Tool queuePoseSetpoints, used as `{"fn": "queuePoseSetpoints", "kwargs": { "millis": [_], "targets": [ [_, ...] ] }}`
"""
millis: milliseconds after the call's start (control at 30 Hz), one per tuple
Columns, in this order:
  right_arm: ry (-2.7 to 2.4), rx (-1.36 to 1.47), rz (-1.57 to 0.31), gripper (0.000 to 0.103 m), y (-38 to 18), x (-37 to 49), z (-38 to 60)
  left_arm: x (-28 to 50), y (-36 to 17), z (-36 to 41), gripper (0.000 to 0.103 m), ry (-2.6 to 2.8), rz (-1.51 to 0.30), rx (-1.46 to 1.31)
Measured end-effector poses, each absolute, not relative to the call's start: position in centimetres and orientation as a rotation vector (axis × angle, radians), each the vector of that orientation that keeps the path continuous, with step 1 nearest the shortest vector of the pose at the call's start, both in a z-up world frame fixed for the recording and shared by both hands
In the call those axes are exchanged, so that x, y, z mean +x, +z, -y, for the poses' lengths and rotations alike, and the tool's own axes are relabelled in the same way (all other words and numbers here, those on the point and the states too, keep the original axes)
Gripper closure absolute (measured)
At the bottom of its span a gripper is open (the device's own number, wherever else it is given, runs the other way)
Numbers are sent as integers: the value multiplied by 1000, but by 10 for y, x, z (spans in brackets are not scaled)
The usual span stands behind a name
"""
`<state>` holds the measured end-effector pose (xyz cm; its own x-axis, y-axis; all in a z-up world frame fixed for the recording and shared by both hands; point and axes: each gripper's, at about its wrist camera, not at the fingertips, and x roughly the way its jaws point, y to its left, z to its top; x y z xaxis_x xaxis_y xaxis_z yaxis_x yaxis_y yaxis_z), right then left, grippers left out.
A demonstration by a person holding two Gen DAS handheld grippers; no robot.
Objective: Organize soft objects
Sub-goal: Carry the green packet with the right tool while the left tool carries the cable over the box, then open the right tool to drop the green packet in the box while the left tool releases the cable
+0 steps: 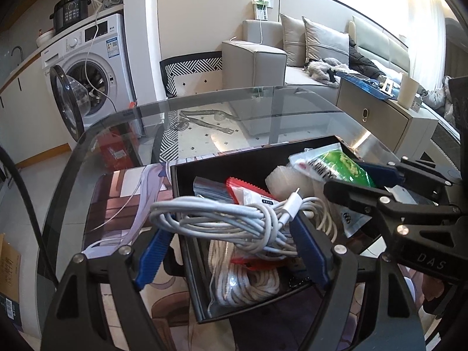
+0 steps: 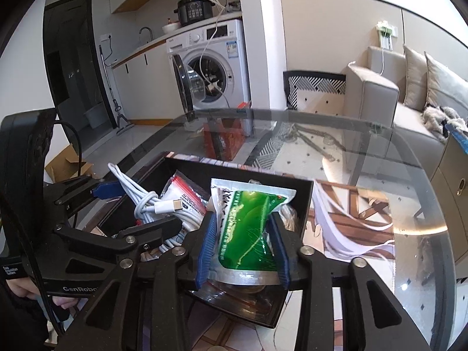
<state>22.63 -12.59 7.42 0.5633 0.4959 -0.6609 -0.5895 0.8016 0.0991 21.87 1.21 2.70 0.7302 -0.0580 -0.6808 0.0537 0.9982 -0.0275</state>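
Observation:
A black box (image 1: 181, 204) sits on the glass table and holds several soft items. My left gripper (image 1: 231, 225) is shut on a coiled white cable (image 1: 222, 219) and holds it over the box; the cable also shows in the right wrist view (image 2: 149, 201). My right gripper (image 2: 242, 234) is shut on a green pouch (image 2: 248, 222) over the box (image 2: 304, 201); the pouch also shows in the left wrist view (image 1: 339, 163). Inside the box lie a bagged white rope (image 1: 245, 280) and a red and white packet (image 1: 248, 193).
A printed mat (image 1: 122, 201) lies under the box on the round glass table (image 2: 409, 175). Beyond the table are a washing machine (image 2: 216, 61) with its door open, a beige sofa (image 1: 263, 58) with cushions, and a low cabinet (image 1: 380, 114).

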Motion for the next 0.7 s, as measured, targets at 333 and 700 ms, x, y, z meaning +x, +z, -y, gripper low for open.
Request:
{"fn": "queuePoseSetpoints", "kwargs": {
  "millis": [333,700],
  "targets": [
    [621,-149,-648,17,97,200,143,195,39,-17,2,-74,-696,-42],
    [625,-142,-559,0,111,165,158,152,56,-34,0,-53,-561,-82]
  ]
}}
